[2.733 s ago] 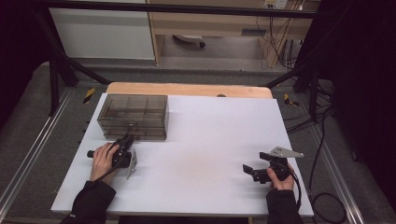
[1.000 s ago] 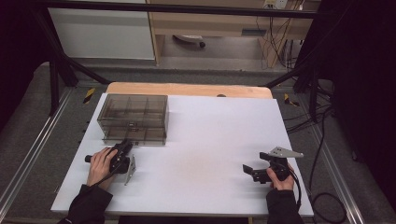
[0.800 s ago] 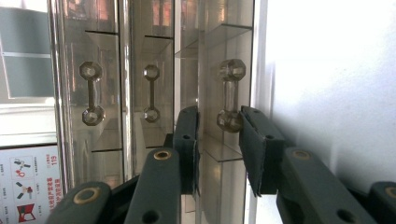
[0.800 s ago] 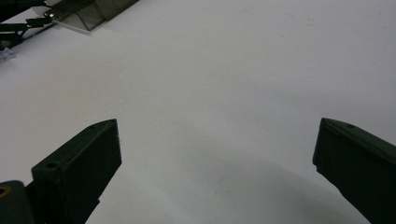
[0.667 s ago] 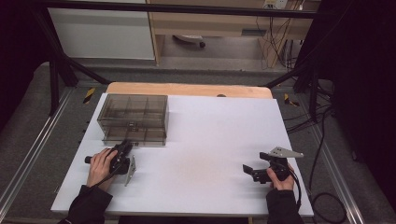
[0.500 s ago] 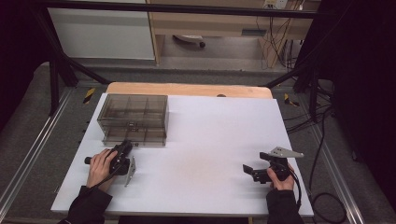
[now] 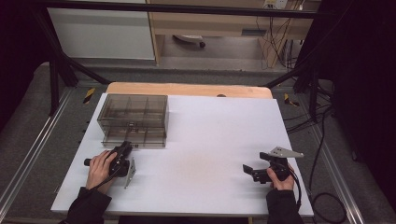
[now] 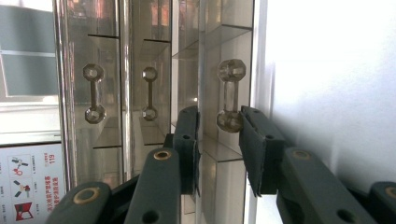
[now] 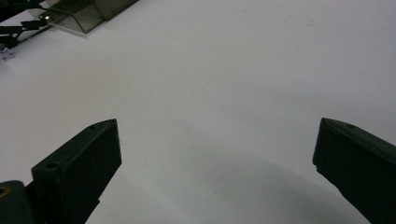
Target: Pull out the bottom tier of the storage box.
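A smoky clear drawer cabinet (image 7: 133, 112) stands at the table's back left. Its bottom drawer (image 7: 135, 138) sticks out a little toward me. My left gripper (image 7: 125, 148) is at that drawer's front, rolled on its side. In the left gripper view the jaws of my left gripper (image 8: 218, 114) are closed in around the clear drawer handle (image 8: 229, 95), and the right jaw touches its lower knob. My right gripper (image 7: 247, 169) rests on the table at the right. In the right gripper view my right gripper (image 9: 217, 140) is open wide over bare white surface.
The white tabletop (image 7: 210, 140) lies on a wooden board (image 7: 187, 88). Two more drawer handles (image 8: 94, 93) show on the cabinet front. Metal frame rails (image 7: 28, 154) flank the table, and cables (image 7: 322, 158) trail off the right side.
My left gripper has drawn back toward me by a small amount, and the bottom drawer has come out with it. The right gripper has not moved.
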`<state>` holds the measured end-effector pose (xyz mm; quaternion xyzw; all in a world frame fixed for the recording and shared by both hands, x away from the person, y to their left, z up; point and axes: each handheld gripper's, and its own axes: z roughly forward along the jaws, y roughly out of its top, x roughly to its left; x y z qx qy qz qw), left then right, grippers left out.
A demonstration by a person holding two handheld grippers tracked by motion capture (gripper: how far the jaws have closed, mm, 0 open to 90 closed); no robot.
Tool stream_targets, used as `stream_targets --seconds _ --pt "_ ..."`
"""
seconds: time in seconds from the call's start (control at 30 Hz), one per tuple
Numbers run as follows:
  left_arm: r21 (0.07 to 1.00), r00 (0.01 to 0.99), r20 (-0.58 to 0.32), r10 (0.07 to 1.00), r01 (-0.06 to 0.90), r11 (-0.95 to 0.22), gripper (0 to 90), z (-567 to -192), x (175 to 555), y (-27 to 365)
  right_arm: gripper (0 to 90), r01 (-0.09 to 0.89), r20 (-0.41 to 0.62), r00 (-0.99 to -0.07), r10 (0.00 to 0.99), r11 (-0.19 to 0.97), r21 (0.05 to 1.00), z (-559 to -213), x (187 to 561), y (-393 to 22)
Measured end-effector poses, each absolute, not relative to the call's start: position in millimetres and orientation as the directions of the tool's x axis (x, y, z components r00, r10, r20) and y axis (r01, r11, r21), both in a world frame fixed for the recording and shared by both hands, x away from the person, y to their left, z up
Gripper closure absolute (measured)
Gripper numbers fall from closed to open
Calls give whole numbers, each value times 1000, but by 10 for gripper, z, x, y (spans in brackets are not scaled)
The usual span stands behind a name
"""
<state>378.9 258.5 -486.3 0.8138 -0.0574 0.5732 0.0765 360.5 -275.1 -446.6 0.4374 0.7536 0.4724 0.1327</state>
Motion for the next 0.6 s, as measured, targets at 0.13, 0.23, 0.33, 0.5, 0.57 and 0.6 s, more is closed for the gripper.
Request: stream_targets --seconds 0.13,0.23,0.33,0.5,0.57,0.6 --pt "57 338 941 -7 -179 -982 685 -4861 3777 2585 18 535 215 -582 785 170 827 -4464 3602 -2748" --pt "57 340 940 -6 -177 -983 684 -4859 3766 2585 18 533 212 -583 785 172 828 -4467 3604 -2750" --pt "60 339 941 -5 -181 -982 685 -4861 3749 2588 18 534 213 -582 785 170 828 -4466 3604 -2749" --pt "57 341 940 -7 -177 -982 685 -4858 3726 2589 18 535 214 -582 785 171 827 -4466 3604 -2749" --pt "57 341 940 -7 -177 -983 685 -4858 3721 2588 18 534 212 -582 785 172 828 -4467 3605 -2750" --pt "58 340 940 -6 -179 -982 685 -4859 3720 2588 18 534 212 -582 785 172 828 -4467 3604 -2750"
